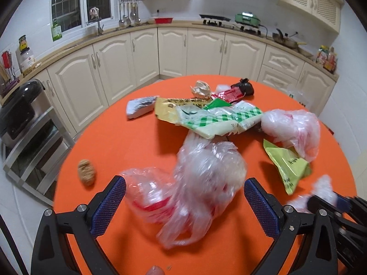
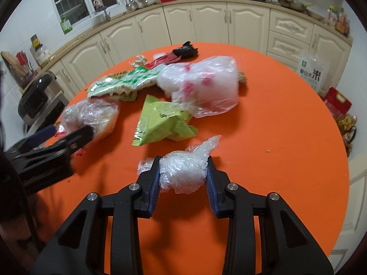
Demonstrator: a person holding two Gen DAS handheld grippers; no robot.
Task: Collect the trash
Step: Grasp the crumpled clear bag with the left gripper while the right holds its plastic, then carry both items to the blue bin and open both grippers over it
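My left gripper [image 1: 184, 197] is open, its fingers on either side of a clear plastic bag with red print [image 1: 197, 183] lying on the orange round table [image 1: 137, 137]. My right gripper [image 2: 183, 174] is shut on a crumpled clear plastic wad [image 2: 183, 169] low over the table. In the right wrist view the left gripper [image 2: 66, 135] is at the left by its bag [image 2: 96, 114]. In the left wrist view the right gripper's fingers [image 1: 328, 202] show at the right edge.
More trash lies on the table: a lime green wrapper [image 2: 160, 121], a pink-printed plastic bag [image 2: 201, 84], a green checked packet [image 1: 220, 116], a yellow packet [image 1: 169, 107], a red wrapper [image 1: 229, 95], a black bag [image 1: 245, 86], paper balls [image 1: 86, 171]. Cabinets stand behind.
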